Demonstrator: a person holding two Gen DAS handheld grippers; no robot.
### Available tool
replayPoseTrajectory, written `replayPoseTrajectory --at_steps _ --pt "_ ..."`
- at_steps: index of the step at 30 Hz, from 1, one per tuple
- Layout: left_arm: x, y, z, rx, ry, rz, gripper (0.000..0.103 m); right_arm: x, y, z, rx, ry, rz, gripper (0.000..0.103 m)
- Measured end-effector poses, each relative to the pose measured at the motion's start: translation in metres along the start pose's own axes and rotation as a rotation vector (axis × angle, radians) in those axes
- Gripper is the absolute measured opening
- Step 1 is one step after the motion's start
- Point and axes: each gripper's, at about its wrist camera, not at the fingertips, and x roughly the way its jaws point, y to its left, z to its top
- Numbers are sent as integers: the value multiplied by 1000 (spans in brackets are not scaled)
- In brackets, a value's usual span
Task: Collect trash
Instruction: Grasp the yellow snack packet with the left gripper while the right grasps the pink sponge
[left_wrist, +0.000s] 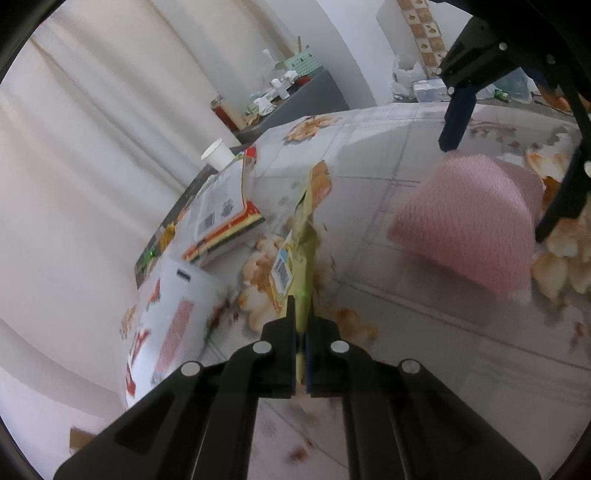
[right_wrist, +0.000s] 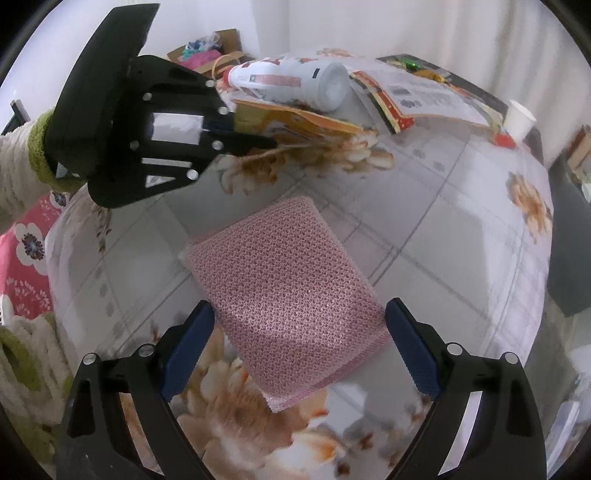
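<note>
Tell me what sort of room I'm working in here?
Probably a lived-in home dining or kitchen corner: a floral tablecloth covers the table, white curtains hang behind, and a cluttered side counter holds jars and bottles.

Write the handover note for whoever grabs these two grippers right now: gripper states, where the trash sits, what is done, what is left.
Left gripper: shut on the yellow-green snack wrapper, pinched at one edge.
Right gripper: open, empty, hovering over the pink mesh sponge, fingers either side, not touching.
On the floral tablecloth: the sponge at the middle; at the far edge a white bottle on its side, an opened printed carton and a white paper cup.
Done: wrapper gripped.
Left: no bin is in view; the wrapper still needs dropping, then likely the bottle, carton and cup. Whether the sponge counts as trash is unclear.
</note>
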Motion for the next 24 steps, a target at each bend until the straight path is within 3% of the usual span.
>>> replayPoseTrajectory --at_steps 9,14,24 --pt "-45 -21 -27 -71 42 -14 3 -16 9 -2 -27 -6 -31 94" --pt "-59 -15 -39 -152 63 -16 3 -13 21 11 -145 -24 -68 95" --pt "-67 -7 -50 -231 63 -37 3 29 39 13 -355 168 -78 95"
